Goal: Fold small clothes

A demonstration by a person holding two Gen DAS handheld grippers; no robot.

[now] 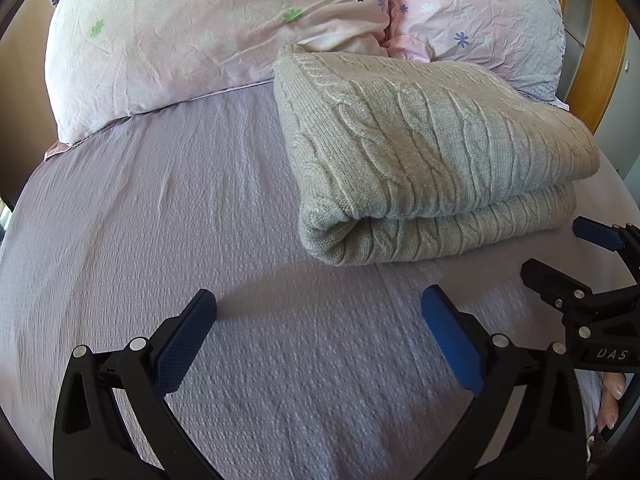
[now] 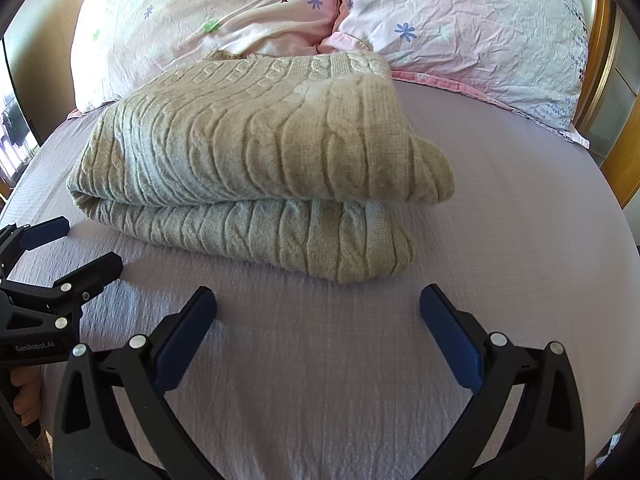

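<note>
A beige cable-knit sweater (image 1: 432, 152) lies folded in a thick stack on the lilac bedsheet (image 1: 160, 220); it also shows in the right wrist view (image 2: 256, 160). My left gripper (image 1: 318, 300) is open and empty, hovering over bare sheet in front of the sweater's left corner. My right gripper (image 2: 318, 300) is open and empty, just in front of the sweater's near edge. The right gripper also shows at the right edge of the left wrist view (image 1: 556, 252), and the left gripper at the left edge of the right wrist view (image 2: 80, 244), both with jaws apart.
Two pink floral pillows (image 1: 200, 32) (image 2: 472, 32) lie behind the sweater against the head of the bed. A wooden bed frame (image 2: 624, 140) runs along the right side. The sheet (image 2: 520, 200) stretches right of the sweater.
</note>
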